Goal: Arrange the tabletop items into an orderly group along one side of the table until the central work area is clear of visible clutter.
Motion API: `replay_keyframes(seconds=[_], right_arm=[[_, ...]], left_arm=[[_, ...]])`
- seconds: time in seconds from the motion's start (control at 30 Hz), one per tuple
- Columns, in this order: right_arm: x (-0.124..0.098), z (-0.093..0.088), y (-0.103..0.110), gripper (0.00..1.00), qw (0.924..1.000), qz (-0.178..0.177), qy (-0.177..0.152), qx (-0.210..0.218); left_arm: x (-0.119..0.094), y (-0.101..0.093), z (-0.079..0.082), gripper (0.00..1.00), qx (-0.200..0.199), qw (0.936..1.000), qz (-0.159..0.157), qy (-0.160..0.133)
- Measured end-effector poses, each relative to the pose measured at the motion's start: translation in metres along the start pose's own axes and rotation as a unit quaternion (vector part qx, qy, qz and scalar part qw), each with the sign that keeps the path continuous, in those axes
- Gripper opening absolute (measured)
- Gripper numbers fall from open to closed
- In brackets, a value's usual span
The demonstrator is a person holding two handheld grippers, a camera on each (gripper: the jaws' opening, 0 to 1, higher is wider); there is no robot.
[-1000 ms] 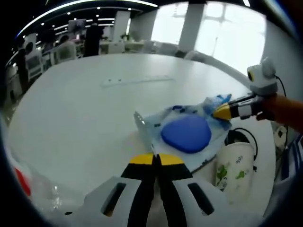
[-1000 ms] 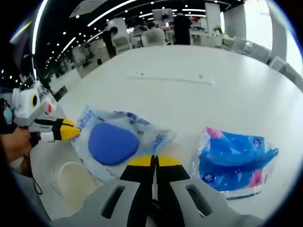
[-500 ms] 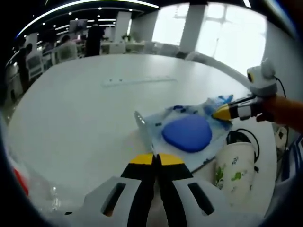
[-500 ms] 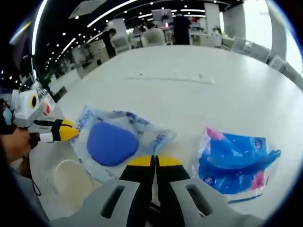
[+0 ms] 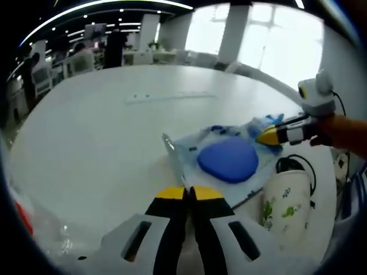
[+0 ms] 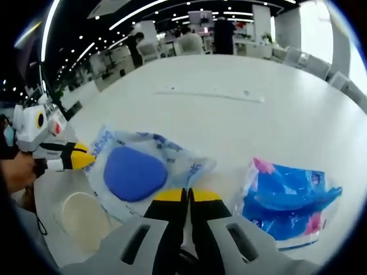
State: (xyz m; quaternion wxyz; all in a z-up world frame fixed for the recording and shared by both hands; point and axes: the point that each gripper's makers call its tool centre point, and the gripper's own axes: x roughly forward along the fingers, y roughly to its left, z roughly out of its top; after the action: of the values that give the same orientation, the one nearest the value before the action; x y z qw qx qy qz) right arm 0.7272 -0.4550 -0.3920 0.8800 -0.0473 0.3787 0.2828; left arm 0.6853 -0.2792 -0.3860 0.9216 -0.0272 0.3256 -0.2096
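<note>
In the left gripper view, the left gripper (image 5: pixel 190 193) is rising from the bottom centre with its yellow-tipped black jaws pressed together and nothing showing between them. Just above the tips, a clear crinkly plastic bag with blue print (image 5: pixel 221 154) is lying flat on the smooth white table (image 5: pixel 97 132), and inside it a rounded, matte blue pad (image 5: pixel 227 160) is showing through. The right gripper (image 5: pixel 269 136) is coming in from the right edge, held by a hand (image 5: pixel 344 130), its yellow tip resting at the bag's right corner; whether it is pinching the plastic cannot be told. At lower right a white cup with green printed motifs (image 5: pixel 284 203) is standing upright beside a black cable loop (image 5: pixel 295 166). A pale thin strip (image 5: pixel 169 97) is lying across the table in the upper middle.

In the right gripper view, the right gripper (image 6: pixel 187 196) is showing at bottom centre, jaws closed against each other, just below the bag's (image 6: pixel 146 166) near edge. Blue lettering on the bag is too distorted to read. At lower right a glossy blue and pink plastic pack (image 6: pixel 287 197) is lying crumpled, its print unreadable. The left gripper (image 6: pixel 77 157) is entering from the left edge, its tip touching the bag's left corner, and the cup's open mouth (image 6: pixel 80 215) is sitting at lower left. Blurred people and desks are filling the far background.
</note>
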Motion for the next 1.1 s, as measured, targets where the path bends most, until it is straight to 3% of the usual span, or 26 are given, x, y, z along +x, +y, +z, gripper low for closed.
replay_keyframes(seconds=[0.8, 1.1], right_arm=[[-0.0002, 0.0014, -0.0081, 0.05, 0.9999, -0.008, -0.007, 0.012], [0.0003, 0.0005, -0.005, 0.11, 0.9999, -0.005, -0.006, 0.013]], left_arm=[[0.0071, -0.0016, 0.0027, 0.01, -0.004, 1.0, -0.003, -0.003], [0.0075, -0.0027, 0.0002, 0.11, -0.01, 0.9999, -0.005, -0.003]])
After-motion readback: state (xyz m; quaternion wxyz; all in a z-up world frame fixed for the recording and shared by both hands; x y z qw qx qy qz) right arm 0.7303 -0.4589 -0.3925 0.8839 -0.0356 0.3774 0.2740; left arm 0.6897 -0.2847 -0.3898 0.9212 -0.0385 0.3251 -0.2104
